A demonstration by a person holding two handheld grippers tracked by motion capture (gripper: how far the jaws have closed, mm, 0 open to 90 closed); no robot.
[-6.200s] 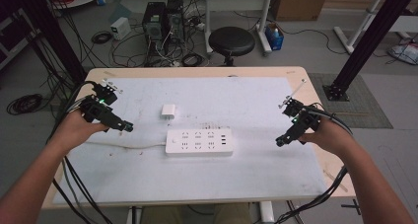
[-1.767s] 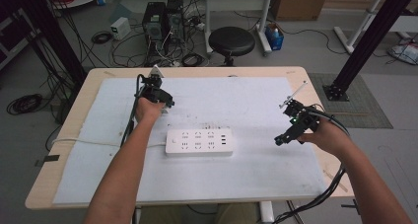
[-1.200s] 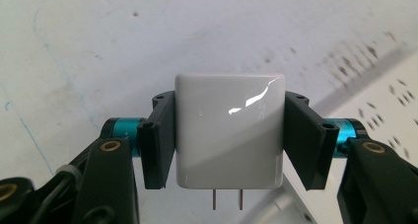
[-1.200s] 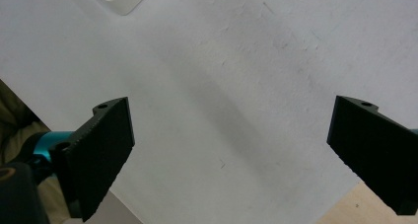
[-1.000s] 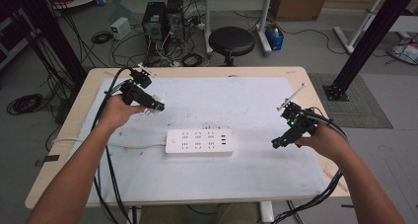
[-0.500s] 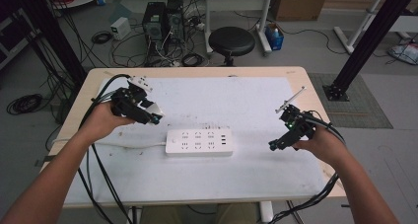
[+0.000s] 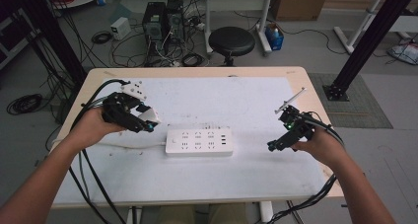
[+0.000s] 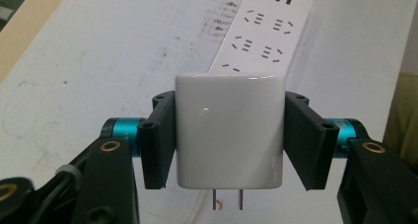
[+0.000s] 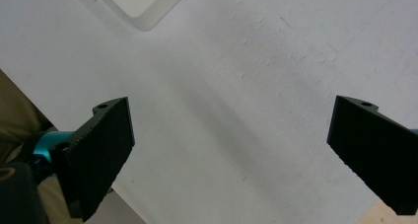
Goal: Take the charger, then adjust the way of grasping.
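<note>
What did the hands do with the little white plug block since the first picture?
The left gripper reached to the middle of the table, clamped onto the white charger that lay there above the power strip, and carried it back toward the left; it now holds the charger off the table, left of the strip. The power strip stayed put. The right gripper barely moved, its jaws wide apart with nothing between them.

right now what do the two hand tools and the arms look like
Both tools are black, angular frames with flat rectangular black jaws on teal-blue metal pins and brass-coloured screws. The left tool trails a bundle of thick black cables over the table edge. The right tool shows a small green light, carries a thin grey plate on top and trails black cables too. The forearms are bare, without sleeves.
</note>
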